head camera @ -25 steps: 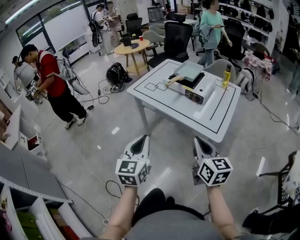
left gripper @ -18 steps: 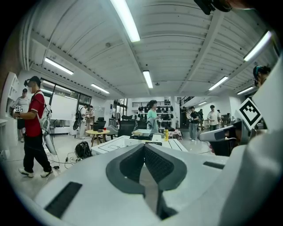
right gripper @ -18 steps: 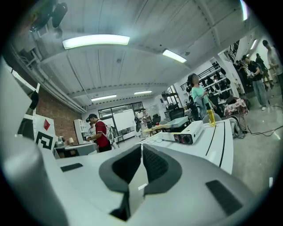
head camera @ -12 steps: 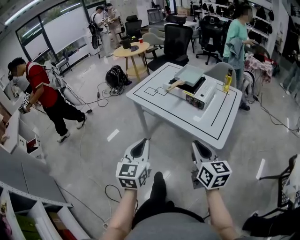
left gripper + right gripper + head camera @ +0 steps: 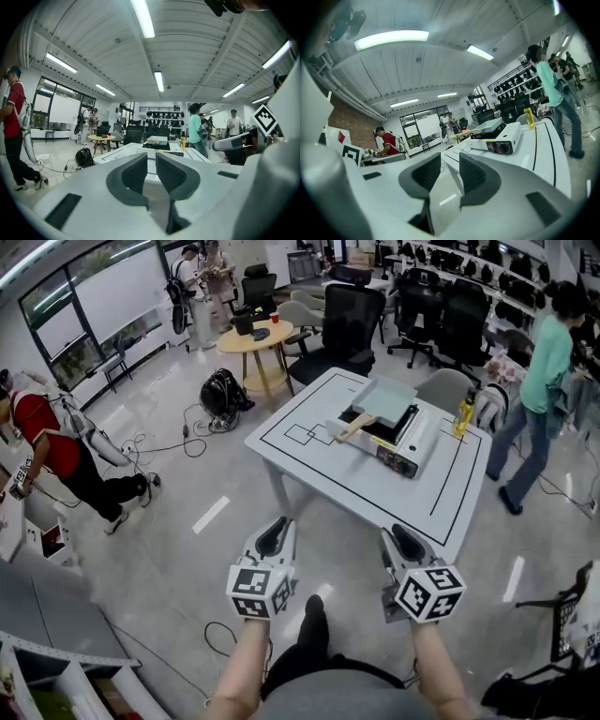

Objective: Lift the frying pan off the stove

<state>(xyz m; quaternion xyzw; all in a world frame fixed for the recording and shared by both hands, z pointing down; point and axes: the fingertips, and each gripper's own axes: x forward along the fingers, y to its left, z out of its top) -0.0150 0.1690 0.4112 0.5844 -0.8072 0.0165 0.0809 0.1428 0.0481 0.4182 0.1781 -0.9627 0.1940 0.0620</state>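
White table [image 5: 309, 460] stood well ahead of the person, out of reach of both tools. Stove [image 5: 405, 439] sat on its far half. Frying pan [image 5: 384, 399] rested on top of the stove, not yet lifted, its wooden handle [image 5: 349, 429] sticking out toward the table's near-left side.

Judged step: approach, before any contact. The next move likely calls for closing in on the table and lining one tool up with the handle.

Left gripper [image 5: 275, 532] was held low in front of the body. Its jaws were opening, with only a narrow gap and nothing between them. Right gripper [image 5: 403, 540] was level beside it. Its jaws were also opening, parted somewhat wider, and empty, touching nothing.
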